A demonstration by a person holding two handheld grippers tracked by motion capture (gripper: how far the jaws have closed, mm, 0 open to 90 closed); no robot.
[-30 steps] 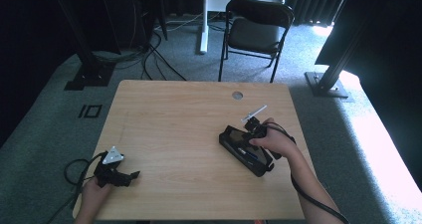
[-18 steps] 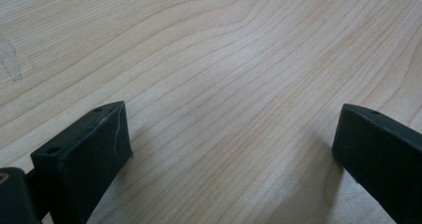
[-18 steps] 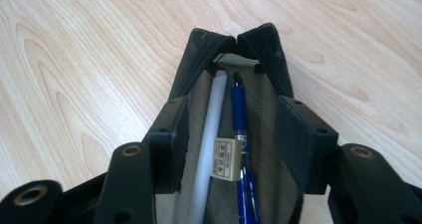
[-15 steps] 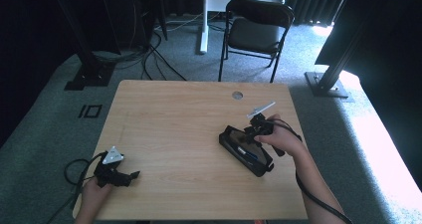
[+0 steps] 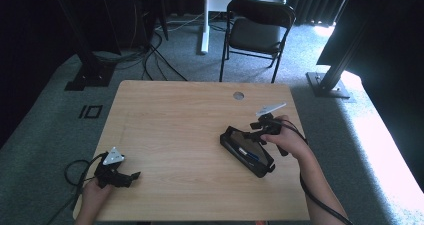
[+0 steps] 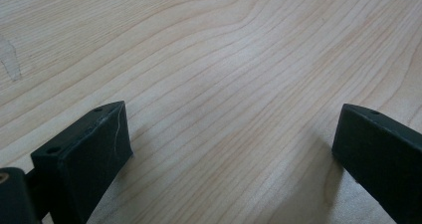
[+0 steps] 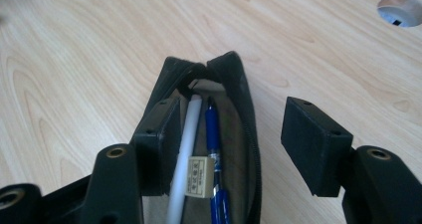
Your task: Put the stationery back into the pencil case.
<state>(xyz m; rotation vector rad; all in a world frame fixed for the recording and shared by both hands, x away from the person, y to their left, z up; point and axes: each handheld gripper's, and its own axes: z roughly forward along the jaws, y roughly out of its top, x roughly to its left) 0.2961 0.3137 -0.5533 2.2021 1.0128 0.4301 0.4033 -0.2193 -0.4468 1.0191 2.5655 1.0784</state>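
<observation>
Pencil case: your black pencil case lies unzipped near the table's right edge, angled toward the near right corner, mouth up so its contents can be reached.
Contents: a blue pen, a white pen and a small eraser lie lengthwise inside it.
Right gripper: your right gripper sits over the case's far end. Its fingers have just been opening and stand about half apart; one finger is down at the case's inner wall beside the white pen, the other is outside the case, over bare wood. Nothing is pinched between them, which reads as a release or a re-aim.
Left gripper: your left gripper rests near the near left corner, well apart from the case, fingers spread wide over empty wood, seemingly parked.
Table: pale wood-grain table with a round cable hole by the far edge.
Room: grey carpet, a black folding chair beyond the far edge, loose cables and dark stand bases around.
</observation>
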